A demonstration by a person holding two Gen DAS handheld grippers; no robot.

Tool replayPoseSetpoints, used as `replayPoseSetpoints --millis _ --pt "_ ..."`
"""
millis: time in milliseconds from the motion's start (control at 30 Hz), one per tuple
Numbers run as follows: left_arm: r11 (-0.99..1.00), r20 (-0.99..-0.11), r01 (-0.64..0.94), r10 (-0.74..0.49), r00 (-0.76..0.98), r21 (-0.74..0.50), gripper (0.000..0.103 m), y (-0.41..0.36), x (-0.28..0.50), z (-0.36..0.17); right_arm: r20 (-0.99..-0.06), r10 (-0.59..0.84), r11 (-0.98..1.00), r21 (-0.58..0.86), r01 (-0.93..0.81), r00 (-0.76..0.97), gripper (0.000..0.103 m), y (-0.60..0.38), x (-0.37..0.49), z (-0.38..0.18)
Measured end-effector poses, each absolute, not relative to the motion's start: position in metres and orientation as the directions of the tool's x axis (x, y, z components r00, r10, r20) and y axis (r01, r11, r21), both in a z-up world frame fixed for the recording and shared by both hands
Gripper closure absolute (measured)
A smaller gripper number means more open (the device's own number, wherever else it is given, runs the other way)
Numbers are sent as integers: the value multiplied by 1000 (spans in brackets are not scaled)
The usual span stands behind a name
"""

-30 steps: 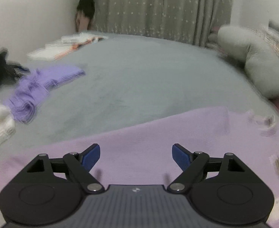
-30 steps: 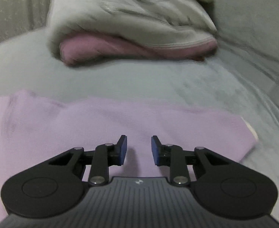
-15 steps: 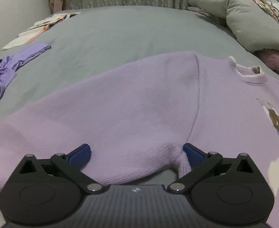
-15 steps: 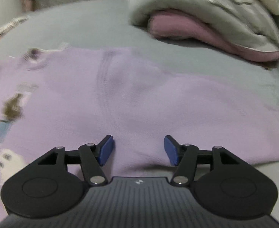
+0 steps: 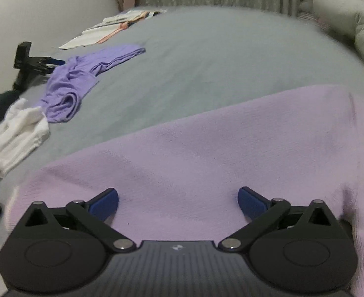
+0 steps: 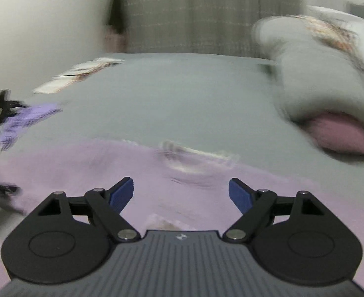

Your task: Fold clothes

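Observation:
A lilac knitted sweater lies spread flat on the grey bed. My left gripper is open and empty, low over the sweater's left sleeve, near its end. In the blurred right wrist view the sweater fills the foreground, with its pale collar just ahead. My right gripper is open and empty over the sweater's chest.
A purple garment and a white garment lie crumpled at the bed's left side, beside a black stand. Papers lie at the far left. Grey and pink pillows are piled at the right.
My left gripper has swung left along the sleeve toward its end. My right gripper has opened wider and turned left, from the right sleeve to the chest below the collar.

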State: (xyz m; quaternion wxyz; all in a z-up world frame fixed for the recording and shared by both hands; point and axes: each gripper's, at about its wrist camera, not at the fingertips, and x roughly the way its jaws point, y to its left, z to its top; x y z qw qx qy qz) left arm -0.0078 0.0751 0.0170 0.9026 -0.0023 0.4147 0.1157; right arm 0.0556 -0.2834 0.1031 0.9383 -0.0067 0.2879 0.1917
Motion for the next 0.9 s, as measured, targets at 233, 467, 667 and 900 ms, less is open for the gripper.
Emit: replayPoseSetpoints --millis 233,467,667,900 --pt "980 -776 -195 153 612 40 0 94 -24 18 -613 478 867 217 -448 629 18 -170 144 49" --pt "982 -783 -187 123 610 8 2 109 -15 19 -675 417 863 84 -498 609 17 -145 156 29" --pt "969 -751 -246 168 639 7 3 128 -15 31 -620 363 919 112 -379 695 16 -140 168 56" --pt "919 -788 -385 172 591 -88 4 183 -18 26 -669 254 935 -14 -353 698 12 -112 161 35"
